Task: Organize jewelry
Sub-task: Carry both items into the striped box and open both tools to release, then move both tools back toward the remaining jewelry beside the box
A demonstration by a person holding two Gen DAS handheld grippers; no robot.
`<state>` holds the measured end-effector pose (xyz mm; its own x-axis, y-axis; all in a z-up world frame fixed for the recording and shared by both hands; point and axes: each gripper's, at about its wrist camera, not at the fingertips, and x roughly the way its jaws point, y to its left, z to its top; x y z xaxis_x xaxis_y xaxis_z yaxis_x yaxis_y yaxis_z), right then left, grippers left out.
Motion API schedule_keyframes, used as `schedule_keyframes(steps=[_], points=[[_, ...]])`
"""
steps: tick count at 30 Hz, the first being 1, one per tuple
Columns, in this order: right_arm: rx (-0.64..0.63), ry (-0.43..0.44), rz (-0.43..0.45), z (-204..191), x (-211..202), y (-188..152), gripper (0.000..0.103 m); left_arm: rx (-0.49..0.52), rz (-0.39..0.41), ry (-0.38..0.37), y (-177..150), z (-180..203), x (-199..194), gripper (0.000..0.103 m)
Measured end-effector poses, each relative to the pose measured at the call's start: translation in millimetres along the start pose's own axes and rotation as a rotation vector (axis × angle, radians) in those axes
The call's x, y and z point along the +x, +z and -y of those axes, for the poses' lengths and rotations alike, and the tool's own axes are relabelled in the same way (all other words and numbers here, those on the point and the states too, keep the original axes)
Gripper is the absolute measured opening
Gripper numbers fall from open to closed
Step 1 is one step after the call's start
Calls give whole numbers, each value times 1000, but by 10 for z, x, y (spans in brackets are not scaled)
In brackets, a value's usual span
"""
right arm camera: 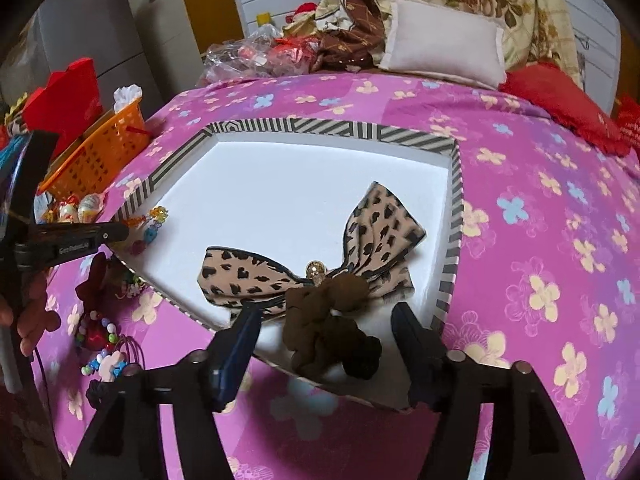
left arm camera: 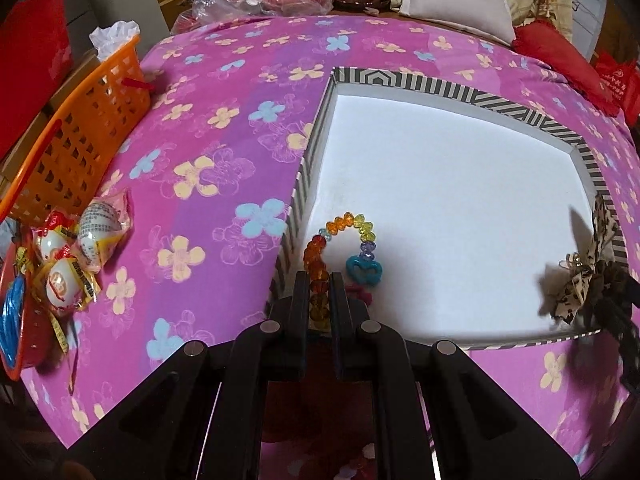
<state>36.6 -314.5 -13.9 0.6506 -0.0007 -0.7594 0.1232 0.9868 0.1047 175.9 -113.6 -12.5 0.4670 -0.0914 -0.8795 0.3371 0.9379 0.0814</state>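
Left gripper pinches bead bracelet over tray; light, floppy, slippery, grip the strand. Right gripper spread around soft scrunchie, not pressing

1. My right gripper has its jaws spread, pads clear of the brown scrunchie lying between them.
2. Its leopard-print bow fans out ahead of the fingertips, inside the striped box.
3. Far left, the other gripper reaches a beaded bracelet.
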Motion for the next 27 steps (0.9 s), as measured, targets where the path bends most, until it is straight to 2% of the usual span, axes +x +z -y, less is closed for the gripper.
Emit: schedule_keyframes(steps=[1, 3, 4, 6, 8, 18, 27], points=[[-4, -9, 3, -8, -19, 3, 68, 0, -1, 1, -2, 15, 2, 12], [5, -2, 16, 10, -87, 7, 68, 1, 3, -9, -10, 34, -13, 24], [15, 6, 19, 26, -121, 4, 68, -1, 9, -20, -17, 39, -38, 35], [35, 16, 31, 50, -215, -3, 69, -13, 27, -44, -29, 35, -114, 49], [48, 15, 46, 50, -306, -17, 70, -19, 51, -62, -38, 39, -220, 57], [47, 30, 128, -225, -810, -262, 80, -6, 199, 2, -321, 77, -890, 57], [70, 46, 139, -426, -997, -481, 81, -20, 256, 64, -822, 13, -1259, 57]])
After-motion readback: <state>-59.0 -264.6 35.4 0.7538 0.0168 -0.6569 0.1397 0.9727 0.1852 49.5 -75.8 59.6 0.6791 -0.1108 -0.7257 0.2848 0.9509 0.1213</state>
